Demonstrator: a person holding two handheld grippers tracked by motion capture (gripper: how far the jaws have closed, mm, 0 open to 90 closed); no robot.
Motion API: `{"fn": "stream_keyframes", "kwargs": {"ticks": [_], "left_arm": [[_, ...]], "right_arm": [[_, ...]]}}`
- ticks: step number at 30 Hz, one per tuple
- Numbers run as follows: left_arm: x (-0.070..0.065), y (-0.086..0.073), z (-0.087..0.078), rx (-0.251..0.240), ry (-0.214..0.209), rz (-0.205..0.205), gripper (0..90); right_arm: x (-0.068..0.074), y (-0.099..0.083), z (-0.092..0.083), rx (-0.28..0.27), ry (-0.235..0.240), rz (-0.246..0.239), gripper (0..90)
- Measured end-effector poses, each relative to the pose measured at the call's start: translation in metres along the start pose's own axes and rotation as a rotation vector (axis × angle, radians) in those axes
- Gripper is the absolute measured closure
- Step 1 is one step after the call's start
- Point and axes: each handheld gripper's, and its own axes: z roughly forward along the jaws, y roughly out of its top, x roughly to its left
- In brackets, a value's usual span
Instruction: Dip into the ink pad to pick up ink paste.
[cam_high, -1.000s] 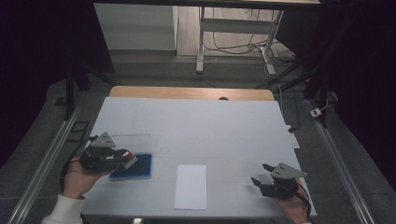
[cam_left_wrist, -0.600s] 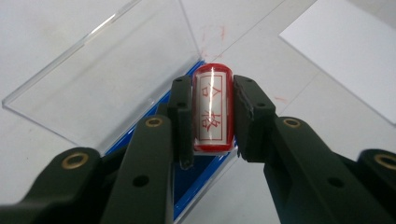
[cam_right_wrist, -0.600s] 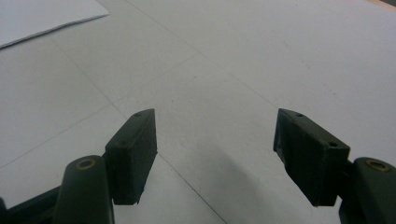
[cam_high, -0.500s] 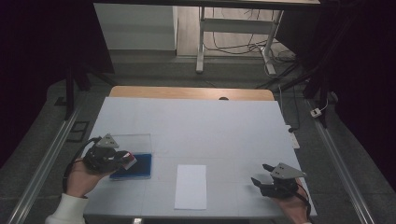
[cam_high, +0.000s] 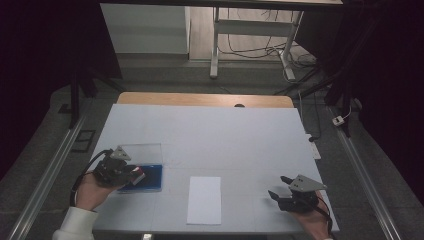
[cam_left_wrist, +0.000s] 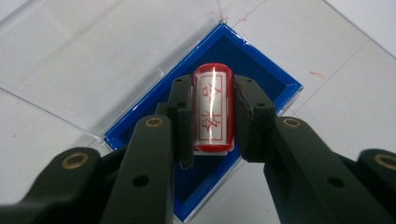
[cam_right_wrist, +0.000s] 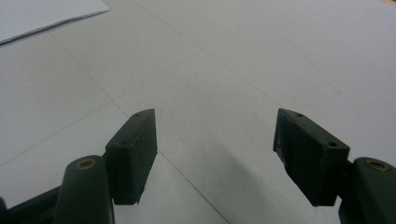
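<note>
Left gripper view, stamp hides ink pad centre

Looked glossy red plastic on the stamp, shiny blue plastic on the ink pad tray with a clear smooth lid, matt black plastic on the left gripper, smooth matt white on the table and paper sheet
</note>
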Motion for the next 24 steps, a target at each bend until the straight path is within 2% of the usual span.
{"fn": "stream_keyframes", "kwargs": {"ticks": [12,24], "left_arm": [[-0.0011,0.0006,0.0095,0.024,0.01,0.004,70.1],[-0.0044,0.003,0.0107,0.044,0.03,0.007,70.4]], "right_arm": [[0.0001,-0.0005,0.0005,0.002,0.003,0.0,30.0],[0.0007,-0.0004,0.0015,0.009,0.004,0.0,30.0]]}}
